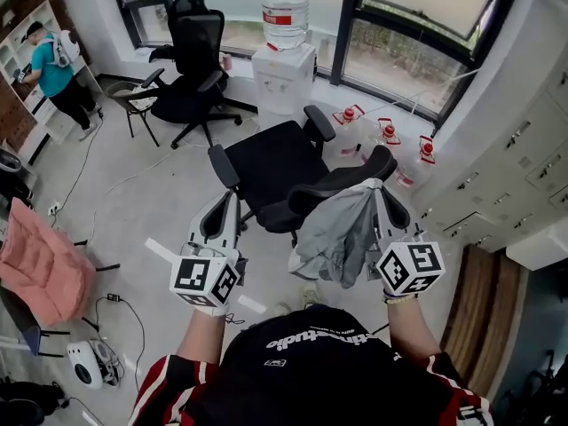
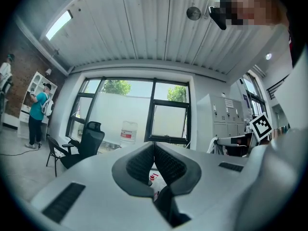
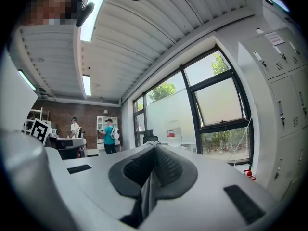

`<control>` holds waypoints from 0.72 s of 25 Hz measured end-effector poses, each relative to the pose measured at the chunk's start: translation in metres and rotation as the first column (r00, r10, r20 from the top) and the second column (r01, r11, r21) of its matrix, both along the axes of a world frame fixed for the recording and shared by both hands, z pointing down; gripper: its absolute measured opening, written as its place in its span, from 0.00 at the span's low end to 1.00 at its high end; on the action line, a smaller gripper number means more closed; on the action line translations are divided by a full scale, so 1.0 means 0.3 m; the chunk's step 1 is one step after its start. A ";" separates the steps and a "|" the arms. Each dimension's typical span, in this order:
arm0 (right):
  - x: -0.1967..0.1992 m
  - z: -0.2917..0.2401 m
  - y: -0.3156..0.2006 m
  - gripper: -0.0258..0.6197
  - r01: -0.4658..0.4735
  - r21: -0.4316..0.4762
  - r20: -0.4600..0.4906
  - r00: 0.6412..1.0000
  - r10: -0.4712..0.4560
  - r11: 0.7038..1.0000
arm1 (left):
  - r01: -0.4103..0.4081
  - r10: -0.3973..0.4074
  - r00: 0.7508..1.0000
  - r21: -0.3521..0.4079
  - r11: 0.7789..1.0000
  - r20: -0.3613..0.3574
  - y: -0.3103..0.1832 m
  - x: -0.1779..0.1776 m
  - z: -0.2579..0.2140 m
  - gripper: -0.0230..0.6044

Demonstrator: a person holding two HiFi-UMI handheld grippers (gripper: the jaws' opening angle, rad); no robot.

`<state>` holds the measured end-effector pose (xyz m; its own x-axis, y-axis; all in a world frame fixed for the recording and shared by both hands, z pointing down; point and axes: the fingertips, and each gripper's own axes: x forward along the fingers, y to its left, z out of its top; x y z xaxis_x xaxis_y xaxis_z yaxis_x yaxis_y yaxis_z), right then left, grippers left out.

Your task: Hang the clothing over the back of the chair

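Draping step judged in hand: the crumpled grey cloth garment [image 1: 337,233] was held pinched in the clamped right gripper [image 1: 377,186], hanging beneath it, with the black mesh office chair's backrest [image 1: 312,197] just ahead; the left gripper [image 1: 232,195] was noted closed and empty; a carry over the backrest and a release were judged needed next.

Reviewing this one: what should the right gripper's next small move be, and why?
Probably lift the right gripper slightly and carry it forward over the chair's backrest. Its fingers are clamped on the grey garment, which hangs on the near side of the backrest, not yet draped.
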<state>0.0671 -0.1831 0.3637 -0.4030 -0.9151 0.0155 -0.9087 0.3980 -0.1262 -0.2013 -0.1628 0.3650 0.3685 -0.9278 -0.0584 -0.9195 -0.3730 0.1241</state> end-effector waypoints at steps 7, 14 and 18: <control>0.015 -0.002 -0.121 0.07 0.016 0.001 0.002 1.000 -0.016 1.000 | -0.019 0.019 1.000 -0.011 1.000 0.005 -0.125 0.050 0.005 0.07; 0.011 -0.004 -0.272 0.07 0.054 -0.003 0.010 0.998 -0.054 0.999 | -0.008 0.008 1.000 -0.001 1.000 0.014 -0.251 0.078 -0.019 0.07; -0.011 -0.003 -0.374 0.07 0.082 -0.008 0.007 0.997 -0.082 0.997 | 0.000 0.000 1.000 -0.007 1.000 0.015 -0.331 0.082 -0.017 0.08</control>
<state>0.0638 -0.2952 0.3628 -0.4771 -0.8786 0.0200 -0.8720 0.4704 -0.1353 -0.1767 -0.2623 0.3598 0.3695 -0.9280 -0.0466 -0.9212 -0.3725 0.1127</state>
